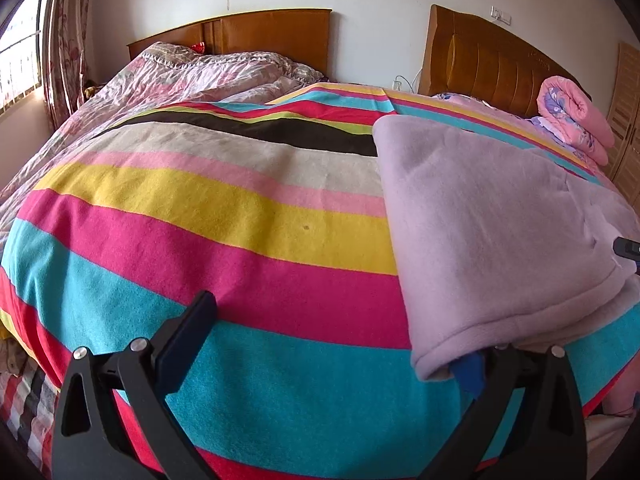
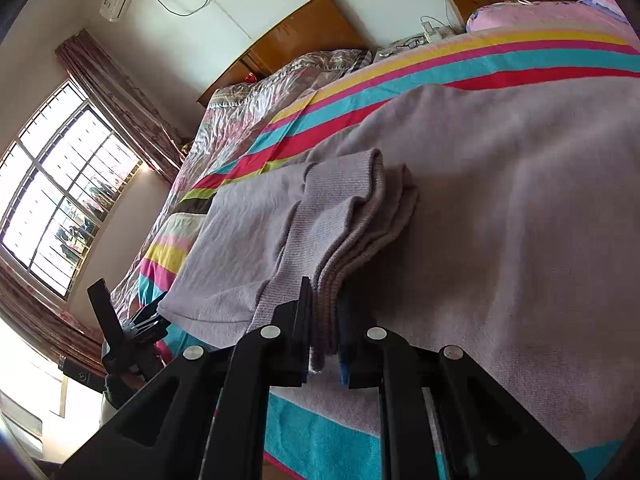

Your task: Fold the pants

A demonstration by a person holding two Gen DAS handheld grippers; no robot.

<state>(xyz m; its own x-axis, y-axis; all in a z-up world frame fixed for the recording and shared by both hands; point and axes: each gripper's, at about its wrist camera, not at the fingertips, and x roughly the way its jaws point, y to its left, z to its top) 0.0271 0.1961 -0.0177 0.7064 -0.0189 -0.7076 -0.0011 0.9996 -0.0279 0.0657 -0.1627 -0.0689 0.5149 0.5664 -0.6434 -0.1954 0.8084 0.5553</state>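
One pair of lilac pants [image 1: 488,216] lies folded on the striped bed [image 1: 200,240], at 3 o'clock in the left view. The right gripper [image 2: 325,332] clenches their ribbed cuffs [image 2: 340,240]. The left gripper [image 1: 332,344] is spread wide, one of its two fingers [image 1: 470,372] tucked under the pants' near fold.

Striped blanket [image 1: 208,216] spread over the bed; floral quilt [image 1: 192,76] along its far left edge, rolled pink bedding [image 1: 572,116] at its far right corner; wooden headboard [image 1: 276,36] behind.
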